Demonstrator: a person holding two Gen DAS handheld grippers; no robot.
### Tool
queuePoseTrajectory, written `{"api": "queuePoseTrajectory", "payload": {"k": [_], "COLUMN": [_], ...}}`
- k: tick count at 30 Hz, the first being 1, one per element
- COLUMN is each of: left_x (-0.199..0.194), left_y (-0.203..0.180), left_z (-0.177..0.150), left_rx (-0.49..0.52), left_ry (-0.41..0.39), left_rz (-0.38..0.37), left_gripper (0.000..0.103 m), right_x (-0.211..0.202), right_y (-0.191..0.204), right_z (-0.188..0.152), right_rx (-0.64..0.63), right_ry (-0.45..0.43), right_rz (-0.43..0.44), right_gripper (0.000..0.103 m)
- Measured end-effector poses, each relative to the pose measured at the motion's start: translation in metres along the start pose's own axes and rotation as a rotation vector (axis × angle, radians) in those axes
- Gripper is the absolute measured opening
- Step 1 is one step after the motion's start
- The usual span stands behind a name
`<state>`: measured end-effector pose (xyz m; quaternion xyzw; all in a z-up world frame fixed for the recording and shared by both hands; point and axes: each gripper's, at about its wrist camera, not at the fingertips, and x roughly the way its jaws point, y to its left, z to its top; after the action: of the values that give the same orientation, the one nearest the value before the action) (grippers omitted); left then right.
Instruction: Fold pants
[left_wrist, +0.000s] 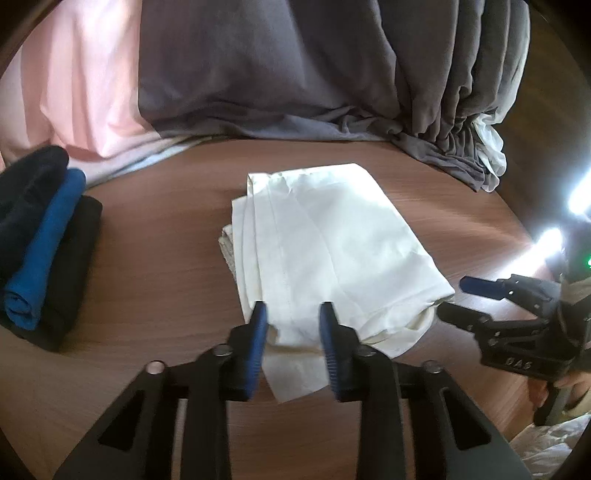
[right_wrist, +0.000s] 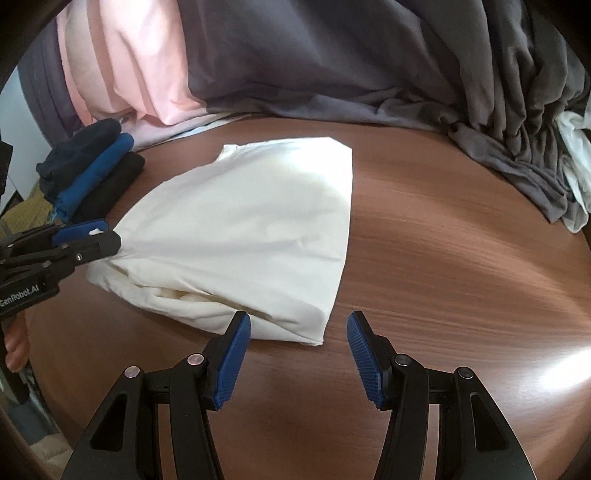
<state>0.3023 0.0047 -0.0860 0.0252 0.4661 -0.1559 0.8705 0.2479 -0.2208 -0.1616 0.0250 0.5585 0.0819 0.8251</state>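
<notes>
The table (right_wrist: 443, 240) is carrying the cream pants (right_wrist: 258, 229), folded into a compact stack at its middle. The left gripper (right_wrist: 96, 232) is pinching a near corner; the right gripper (right_wrist: 298, 328) is hovering agape beside the other. Being soft, light and limp, they're best gripped through all layers at corners

hidden and cut-off parts

the near corner of the white pants (left_wrist: 325, 254) is covered by the left gripper (left_wrist: 293, 314) in the left wrist view, so contact there cannot be judged. the gray fabric (left_wrist: 277, 62) and pink fabric (left_wrist: 77, 92) are cut off by the upper edge. the folded dark and blue garments (right_wrist: 92, 173) are partly hidden behind the left gripper in the right wrist view. the table (right_wrist: 461, 258) is blurred at right by glare.
</notes>
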Motion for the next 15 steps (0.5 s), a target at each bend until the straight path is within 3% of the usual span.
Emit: {"api": "queuePoseTrajectory", "payload": {"k": [3, 9, 15], "left_x": [0.004, 0.001, 0.004], "left_y": [0.001, 0.007, 0.01], "left_z": [-0.001, -0.008, -0.012], "left_rx": [-0.026, -0.075, -0.12], "left_ry": [0.02, 0.057, 0.077], "left_rz": [-0.014, 0.025, -0.001], "left_gripper": [0.012, 0.018, 0.023], "right_x": [0.007, 0.01, 0.011], "right_y": [-0.001, 0.0, 0.0], "right_z": [-0.001, 0.0, 0.0], "right_rx": [0.0, -0.005, -0.005], "right_ry": [0.017, 0.016, 0.027], "right_rz": [0.007, 0.009, 0.014], "right_gripper": [0.056, 0.056, 0.056]}}
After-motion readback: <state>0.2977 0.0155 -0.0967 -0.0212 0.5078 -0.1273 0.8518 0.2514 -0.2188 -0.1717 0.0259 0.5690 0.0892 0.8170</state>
